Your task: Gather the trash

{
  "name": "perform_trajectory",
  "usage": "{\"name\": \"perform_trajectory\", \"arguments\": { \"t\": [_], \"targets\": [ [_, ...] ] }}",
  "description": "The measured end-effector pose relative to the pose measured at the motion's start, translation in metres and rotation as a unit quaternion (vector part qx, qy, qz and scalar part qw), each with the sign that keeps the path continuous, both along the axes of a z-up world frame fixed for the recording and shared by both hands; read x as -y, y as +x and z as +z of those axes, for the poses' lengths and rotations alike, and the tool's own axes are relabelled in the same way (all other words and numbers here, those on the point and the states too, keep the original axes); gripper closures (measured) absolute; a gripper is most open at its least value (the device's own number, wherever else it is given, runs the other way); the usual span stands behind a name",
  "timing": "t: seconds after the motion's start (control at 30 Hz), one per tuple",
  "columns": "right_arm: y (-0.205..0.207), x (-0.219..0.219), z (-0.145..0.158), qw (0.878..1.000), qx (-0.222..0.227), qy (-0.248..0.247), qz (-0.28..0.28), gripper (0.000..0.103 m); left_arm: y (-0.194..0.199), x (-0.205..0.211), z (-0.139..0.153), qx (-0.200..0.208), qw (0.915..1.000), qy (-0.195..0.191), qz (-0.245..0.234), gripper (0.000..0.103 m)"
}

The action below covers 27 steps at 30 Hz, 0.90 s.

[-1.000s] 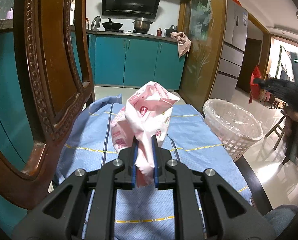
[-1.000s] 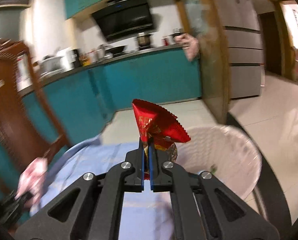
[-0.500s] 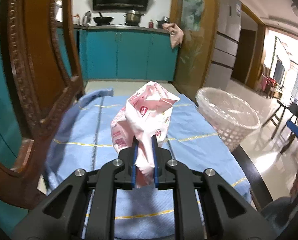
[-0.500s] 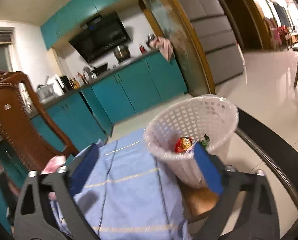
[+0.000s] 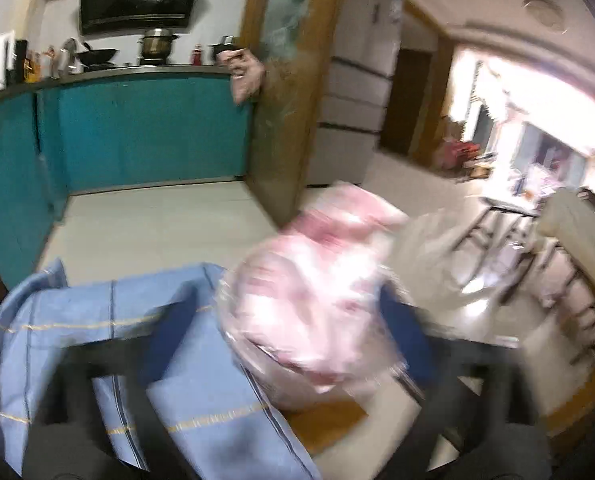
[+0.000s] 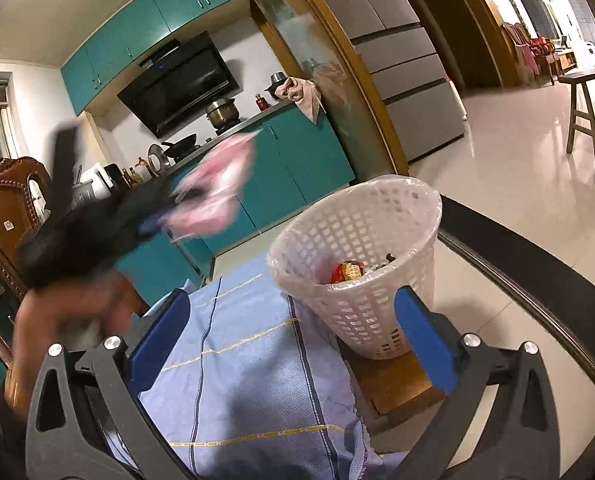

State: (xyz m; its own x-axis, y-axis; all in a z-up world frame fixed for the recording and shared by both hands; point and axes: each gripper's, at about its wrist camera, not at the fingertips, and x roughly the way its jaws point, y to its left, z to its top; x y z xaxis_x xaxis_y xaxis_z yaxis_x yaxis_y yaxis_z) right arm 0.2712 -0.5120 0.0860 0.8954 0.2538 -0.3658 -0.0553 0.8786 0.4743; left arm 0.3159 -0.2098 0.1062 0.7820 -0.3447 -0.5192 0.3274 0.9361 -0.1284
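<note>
My left gripper [image 5: 285,336] is blurred by motion and its jaws are opening. A crumpled pink and white wrapper [image 5: 309,300] sits loose between the wide blue pads [image 5: 169,340]. The white plastic basket [image 5: 429,248] is a pale blur just behind it. In the right wrist view the left gripper [image 6: 149,216] hangs above the table, left of the basket [image 6: 361,312], with the pink wrapper [image 6: 213,196] at its tips. My right gripper [image 6: 293,336] is open and empty, facing the basket. A red wrapper [image 6: 347,272] lies inside the basket.
A blue cloth [image 6: 249,360] covers the dark table [image 6: 537,272], and the basket stands at its far end. A carved wooden chair [image 6: 1,200] is at the left. A person's hand [image 6: 69,308] holds the left gripper. A stool [image 6: 585,116] stands on the tiled floor.
The left gripper swung right toward the basket and its jaws spread off the pink wrapper. The right gripper let the red wrapper drop into the basket, then stayed open.
</note>
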Motion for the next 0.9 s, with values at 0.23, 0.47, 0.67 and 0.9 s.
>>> {"name": "perform_trajectory", "arguments": {
  "t": [0.23, 0.47, 0.67, 0.9],
  "targets": [
    [0.005, -0.005, -0.003, 1.0, -0.012, -0.014, 0.021, 0.003, -0.042, -0.047, -0.031, -0.016, 0.9982, 0.045, 0.036, 0.008],
    [0.008, -0.044, -0.001, 0.995, -0.018, -0.061, 0.07, 0.003, -0.126, -0.156, -0.066, -0.046, 0.9901, 0.043, 0.126, 0.006],
    [0.011, -0.077, 0.008, 0.989, -0.003, -0.104, 0.103, 0.003, -0.162, -0.204, -0.076, -0.048, 0.9804, 0.035, 0.188, 0.006],
    [0.014, -0.092, 0.005, 0.985, -0.013, -0.129, 0.111, 0.003, -0.166, -0.215, -0.084, -0.056, 0.9793, 0.029, 0.192, 0.004]
  ]
}}
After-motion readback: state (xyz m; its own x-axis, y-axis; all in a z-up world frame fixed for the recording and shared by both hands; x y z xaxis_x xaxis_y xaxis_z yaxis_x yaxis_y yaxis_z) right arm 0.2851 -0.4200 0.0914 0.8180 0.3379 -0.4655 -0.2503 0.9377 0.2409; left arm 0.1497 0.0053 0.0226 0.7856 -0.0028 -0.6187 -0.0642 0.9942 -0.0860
